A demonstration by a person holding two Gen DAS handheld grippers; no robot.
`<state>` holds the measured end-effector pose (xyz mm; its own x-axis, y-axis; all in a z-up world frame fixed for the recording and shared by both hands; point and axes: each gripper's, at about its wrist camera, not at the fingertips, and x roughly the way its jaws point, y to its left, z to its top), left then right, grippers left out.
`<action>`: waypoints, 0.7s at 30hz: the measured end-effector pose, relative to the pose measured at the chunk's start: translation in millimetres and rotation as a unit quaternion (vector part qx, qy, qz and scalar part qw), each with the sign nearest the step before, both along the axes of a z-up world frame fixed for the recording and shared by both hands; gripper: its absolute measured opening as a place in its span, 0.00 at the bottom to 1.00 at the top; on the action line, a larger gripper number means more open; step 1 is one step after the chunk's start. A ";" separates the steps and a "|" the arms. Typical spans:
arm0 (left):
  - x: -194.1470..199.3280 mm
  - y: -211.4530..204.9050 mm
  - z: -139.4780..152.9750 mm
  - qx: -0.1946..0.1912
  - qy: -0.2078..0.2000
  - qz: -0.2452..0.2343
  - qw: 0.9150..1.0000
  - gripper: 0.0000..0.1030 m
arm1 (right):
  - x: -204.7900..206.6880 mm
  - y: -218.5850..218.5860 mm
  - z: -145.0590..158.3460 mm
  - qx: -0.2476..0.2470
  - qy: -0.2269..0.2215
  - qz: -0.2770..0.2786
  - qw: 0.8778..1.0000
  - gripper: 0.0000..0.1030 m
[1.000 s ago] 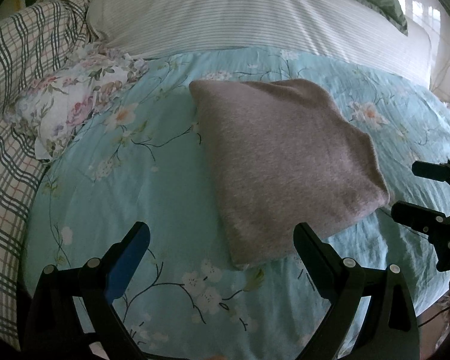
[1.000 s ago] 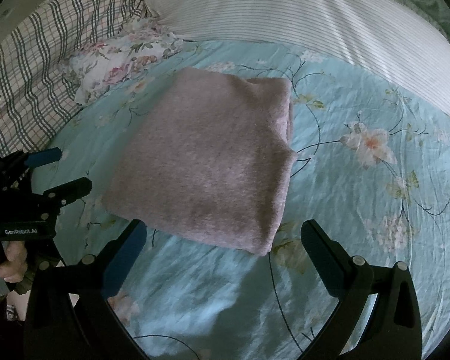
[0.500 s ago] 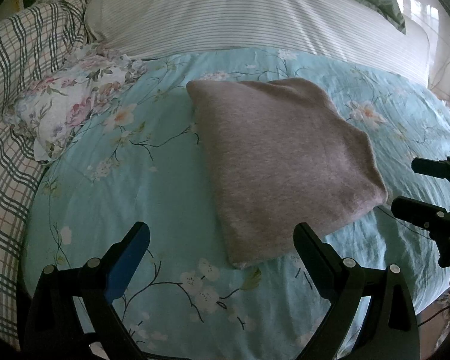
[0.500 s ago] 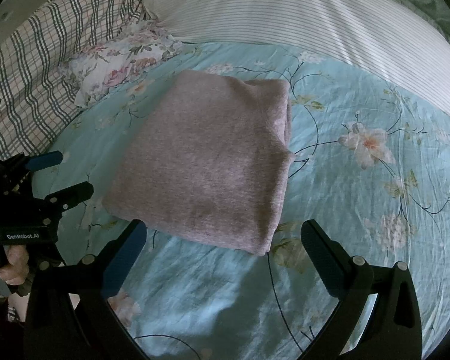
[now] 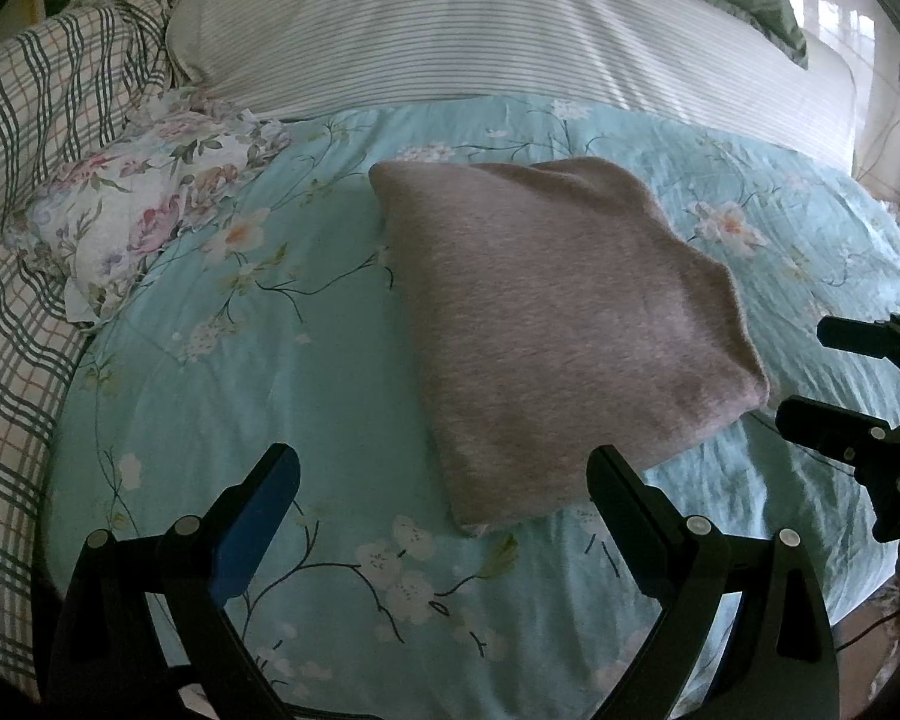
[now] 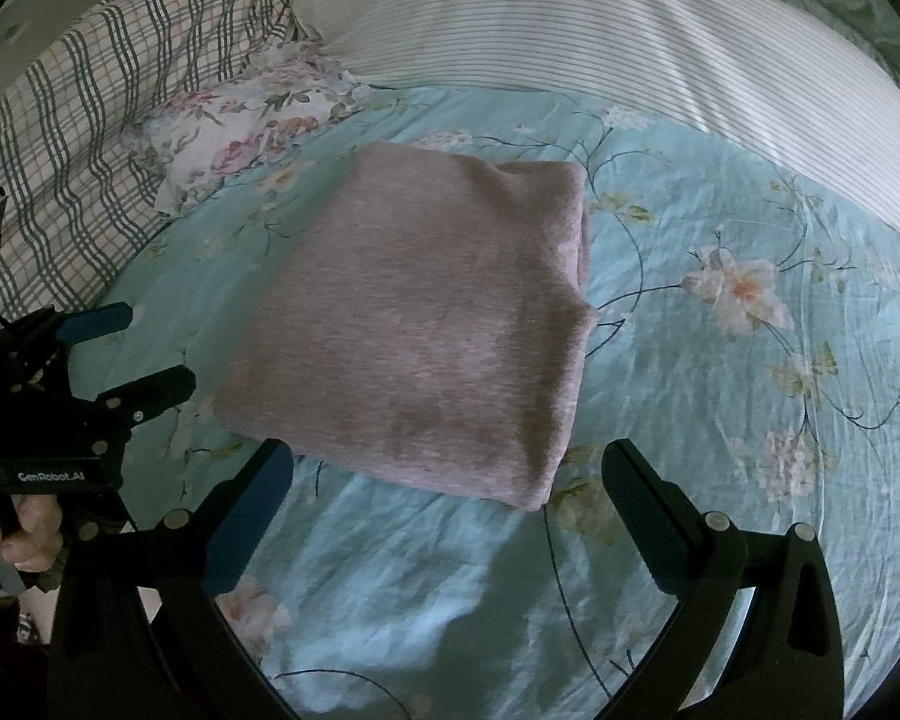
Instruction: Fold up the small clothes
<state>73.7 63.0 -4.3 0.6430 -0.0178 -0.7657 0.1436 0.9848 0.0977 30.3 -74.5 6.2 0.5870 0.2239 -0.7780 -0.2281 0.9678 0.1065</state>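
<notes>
One folded mauve-grey knit garment (image 5: 561,324) lay flat on the floral turquoise bed sheet (image 5: 258,396).
Left tongs (image 5: 444,483) and right tongs (image 6: 447,474): both spread, empty, apart from it, suggesting folding finished.

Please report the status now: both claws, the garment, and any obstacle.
Left claw open, empty. Right claw open, empty. Grey garment folded, lying flat on blue floral sheet. Nothing in the way.

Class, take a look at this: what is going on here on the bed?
A person holds a hand-held gripper in each hand over a bed. A mauve-grey garment lies folded into a rough rectangle on the floral turquoise sheet. The left hand-held gripper and the right hand-held gripper both hang open just short of the garment, holding nothing.
</notes>
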 end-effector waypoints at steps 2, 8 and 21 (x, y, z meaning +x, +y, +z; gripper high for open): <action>0.2 0.3 0.0 0.000 0.000 -0.001 1.000 0.94 | -2.7 3.0 -0.1 0.000 -0.001 -0.002 1.000 0.99; -0.5 0.4 0.4 0.000 0.000 -0.001 1.000 0.94 | -2.7 2.9 -0.1 0.000 -0.001 -0.003 1.000 1.00; -0.5 0.5 0.9 0.000 0.000 -0.001 1.000 0.94 | -4.1 6.5 2.0 0.001 -0.001 -0.004 1.000 1.00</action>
